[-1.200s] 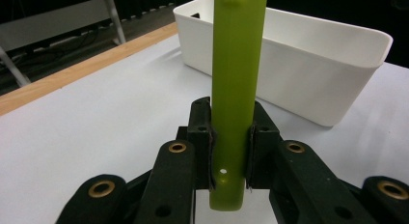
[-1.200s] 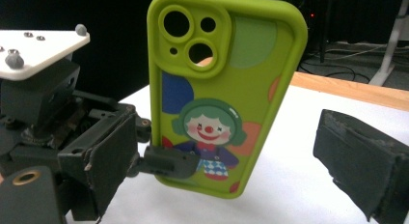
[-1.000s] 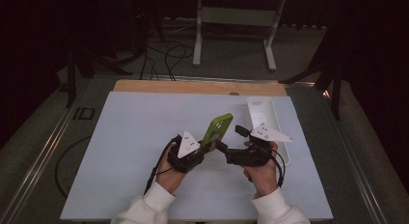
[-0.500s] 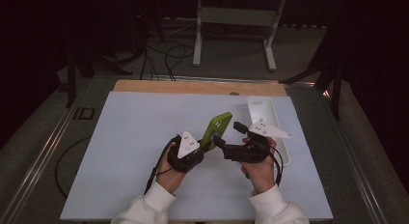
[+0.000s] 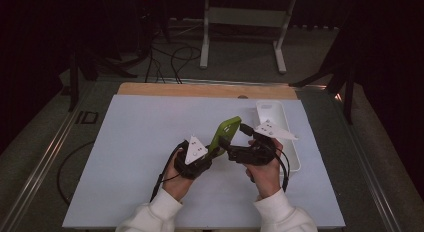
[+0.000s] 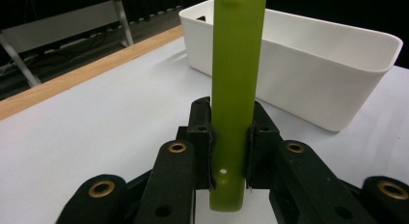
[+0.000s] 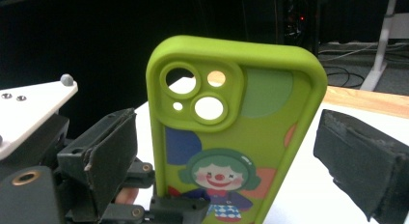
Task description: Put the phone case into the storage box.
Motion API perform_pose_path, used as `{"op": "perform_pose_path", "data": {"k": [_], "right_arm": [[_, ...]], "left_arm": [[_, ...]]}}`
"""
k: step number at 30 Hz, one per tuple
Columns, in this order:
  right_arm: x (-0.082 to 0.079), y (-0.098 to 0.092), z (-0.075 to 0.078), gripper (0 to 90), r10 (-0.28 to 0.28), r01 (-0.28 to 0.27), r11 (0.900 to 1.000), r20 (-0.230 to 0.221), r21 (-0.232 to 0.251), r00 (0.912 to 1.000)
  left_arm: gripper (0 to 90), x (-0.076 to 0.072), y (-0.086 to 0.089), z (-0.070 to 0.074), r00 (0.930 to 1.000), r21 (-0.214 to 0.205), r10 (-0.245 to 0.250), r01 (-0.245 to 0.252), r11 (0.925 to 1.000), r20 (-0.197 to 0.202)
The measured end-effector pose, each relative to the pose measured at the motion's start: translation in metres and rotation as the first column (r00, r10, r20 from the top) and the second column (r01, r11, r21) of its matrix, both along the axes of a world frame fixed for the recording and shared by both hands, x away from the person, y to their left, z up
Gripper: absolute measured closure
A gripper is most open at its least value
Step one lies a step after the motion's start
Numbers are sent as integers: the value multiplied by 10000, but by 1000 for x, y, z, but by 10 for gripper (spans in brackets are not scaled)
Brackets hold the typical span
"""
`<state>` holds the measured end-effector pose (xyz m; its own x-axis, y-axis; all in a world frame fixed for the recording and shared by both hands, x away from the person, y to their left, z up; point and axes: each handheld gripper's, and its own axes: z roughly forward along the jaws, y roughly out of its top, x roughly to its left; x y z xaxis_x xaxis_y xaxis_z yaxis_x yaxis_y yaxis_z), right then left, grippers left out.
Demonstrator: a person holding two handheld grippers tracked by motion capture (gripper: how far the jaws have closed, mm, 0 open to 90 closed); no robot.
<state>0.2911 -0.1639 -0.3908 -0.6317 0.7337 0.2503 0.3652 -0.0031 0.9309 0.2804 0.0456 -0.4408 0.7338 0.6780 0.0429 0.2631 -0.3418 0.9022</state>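
A lime-green phone case (image 5: pixel 226 132) with a cartoon clown print (image 7: pixel 219 178) stands tilted above the white mat. My left gripper (image 5: pixel 212 152) is shut on its lower end, both pads (image 6: pixel 202 137) pressing the case's thin edges (image 6: pixel 234 89). My right gripper (image 5: pixel 226 143) comes in from the right and is open. Its two jaws stand on either side of the case's printed back (image 7: pixel 231 161), and the pads (image 7: pixel 108 156) do not press on it. The case's camera cut-outs (image 7: pixel 200 91) point up.
A long white plastic bin (image 5: pixel 272 109) lies on the mat just right of my hands, and it is close behind the case in the left gripper view (image 6: pixel 313 64). A wooden strip (image 5: pixel 200 89) borders the mat's far edge. A white stand (image 5: pixel 242 17) is on the floor beyond.
My right gripper has edged a little left, bringing its jaws around the case. The left gripper and the case have stayed in place.
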Motion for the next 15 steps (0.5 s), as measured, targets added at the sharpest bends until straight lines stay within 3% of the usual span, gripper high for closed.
{"op": "perform_pose_path", "data": {"k": [11,15], "right_arm": [[6,5,2,85,-284,286,9994,-104,210,9995],[7,6,2,126,-404,409,9989,-260,216,9988]], "left_arm": [[770,-2,-3,-2,9999,-33,-96,96,9999,-63],[770,-2,-4,-2,9999,-31,-118,118,9999,-94]]}}
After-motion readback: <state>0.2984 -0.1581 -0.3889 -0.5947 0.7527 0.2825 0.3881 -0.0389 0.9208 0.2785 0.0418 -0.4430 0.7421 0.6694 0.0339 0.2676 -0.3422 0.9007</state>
